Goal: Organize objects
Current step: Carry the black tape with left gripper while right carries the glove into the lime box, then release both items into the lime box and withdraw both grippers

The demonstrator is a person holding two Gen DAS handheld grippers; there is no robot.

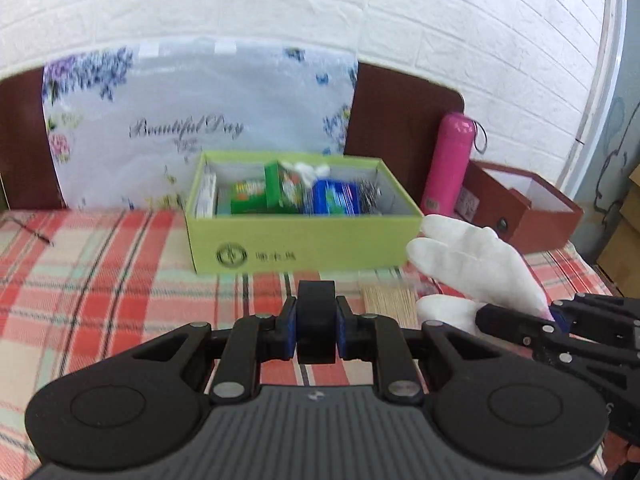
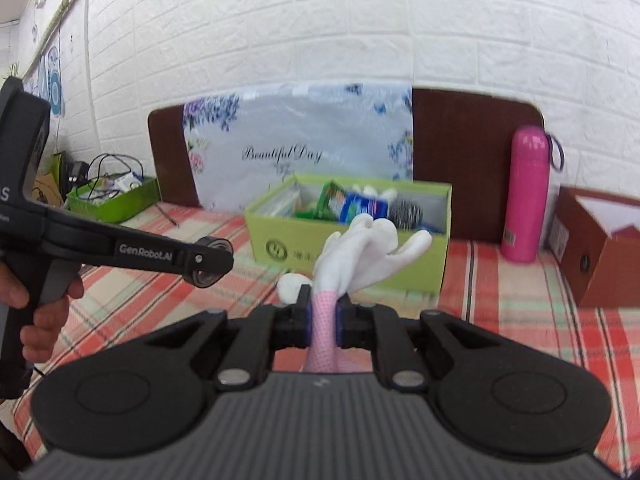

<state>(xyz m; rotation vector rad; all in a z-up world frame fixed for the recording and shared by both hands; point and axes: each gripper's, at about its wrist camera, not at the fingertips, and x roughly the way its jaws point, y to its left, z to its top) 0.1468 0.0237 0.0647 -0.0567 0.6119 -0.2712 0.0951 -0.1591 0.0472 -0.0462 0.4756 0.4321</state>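
Because the white glove (image 2: pixel 368 248) looks limp (light too), the right gripper (image 2: pixel 323 320) sensibly pinches its pink cuff; the left gripper (image 1: pixel 316 328) clamps a black roller.

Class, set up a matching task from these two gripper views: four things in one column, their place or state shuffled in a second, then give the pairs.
Things
1. white glove
2. black roller
3. pink flask
4. green box

Place or state
A. stands upright right of the green box
B. pinched at its pink cuff by the right gripper
C. open, packets inside
D. clamped in the left gripper

Pairs: 1-B, 2-D, 3-A, 4-C
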